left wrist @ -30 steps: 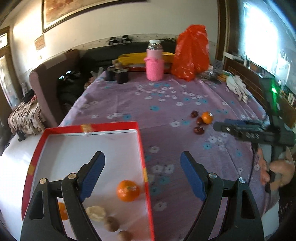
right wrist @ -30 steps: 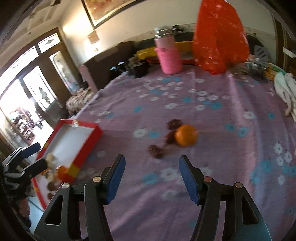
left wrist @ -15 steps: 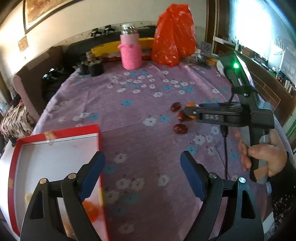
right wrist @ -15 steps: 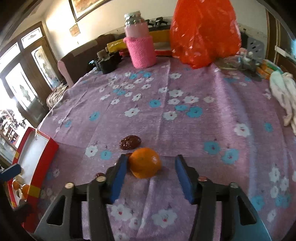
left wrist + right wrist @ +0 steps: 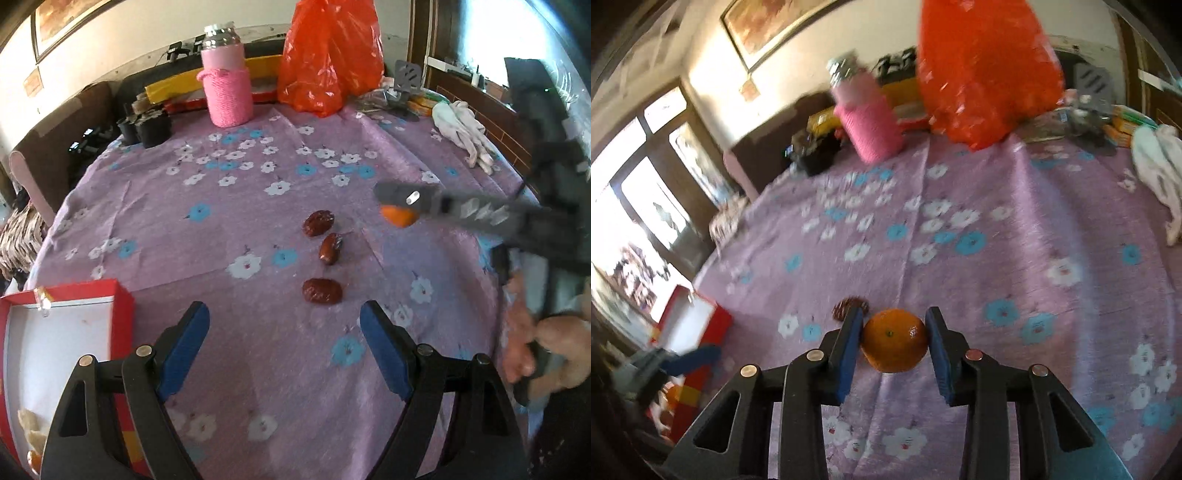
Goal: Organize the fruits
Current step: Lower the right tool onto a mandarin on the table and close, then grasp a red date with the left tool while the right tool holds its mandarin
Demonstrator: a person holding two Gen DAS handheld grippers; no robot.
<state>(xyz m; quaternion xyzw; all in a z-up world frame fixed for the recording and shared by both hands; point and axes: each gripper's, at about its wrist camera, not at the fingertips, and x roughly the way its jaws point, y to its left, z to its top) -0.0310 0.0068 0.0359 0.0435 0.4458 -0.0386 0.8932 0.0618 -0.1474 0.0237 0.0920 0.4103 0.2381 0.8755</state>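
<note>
An orange [image 5: 894, 341] sits between the blue pads of my right gripper [image 5: 894, 321]. Its jaws are closing and both pads touch the fruit's sides. The left wrist view shows that orange [image 5: 397, 218] under the blurred right gripper arm. Three dark red dates [image 5: 318, 223] [image 5: 331, 248] [image 5: 322, 291] lie on the purple flowered tablecloth [image 5: 258, 184]. My left gripper [image 5: 282, 314] hangs open just short of the nearest date, nothing between its fingers. A red box with a white inside [image 5: 122, 295] stands at the lower left and holds pale fruit pieces.
At the table's far side stand a bottle in a pink knitted sleeve [image 5: 226, 85], a red plastic bag [image 5: 328, 55] and small black pots [image 5: 147, 127]. White gloves [image 5: 461, 129] lie at the right edge. A person's hand [image 5: 535, 339] grips the right tool.
My left gripper has swung right, from over the red box to the cloth near the dates. The right gripper has moved up to the orange and narrowed its jaws onto it.
</note>
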